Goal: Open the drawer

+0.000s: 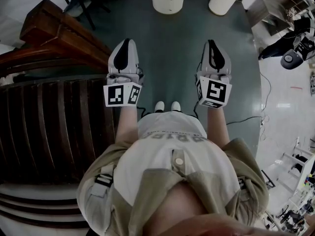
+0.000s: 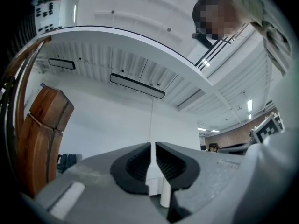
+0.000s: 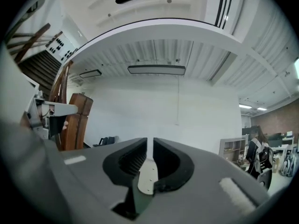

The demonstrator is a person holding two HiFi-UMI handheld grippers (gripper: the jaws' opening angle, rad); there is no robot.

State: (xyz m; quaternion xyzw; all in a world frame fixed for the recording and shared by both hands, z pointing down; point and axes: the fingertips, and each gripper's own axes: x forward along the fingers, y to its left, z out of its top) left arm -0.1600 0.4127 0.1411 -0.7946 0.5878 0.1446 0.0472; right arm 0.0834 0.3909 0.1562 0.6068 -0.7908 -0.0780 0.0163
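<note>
No drawer can be picked out in any view. The left gripper (image 1: pixel 125 43) and right gripper (image 1: pixel 210 44) are both pressed together, empty, over grey floor (image 1: pixel 172 48). Only the head view shows white shoes (image 1: pixel 167 105) at six o'clock.

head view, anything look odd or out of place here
Nothing is spilled, askew or damaged. One oddity: no drawer shows in any view. The left gripper and right gripper hang shut and empty over the dark green floor, beside a dark wooden staircase.
</note>
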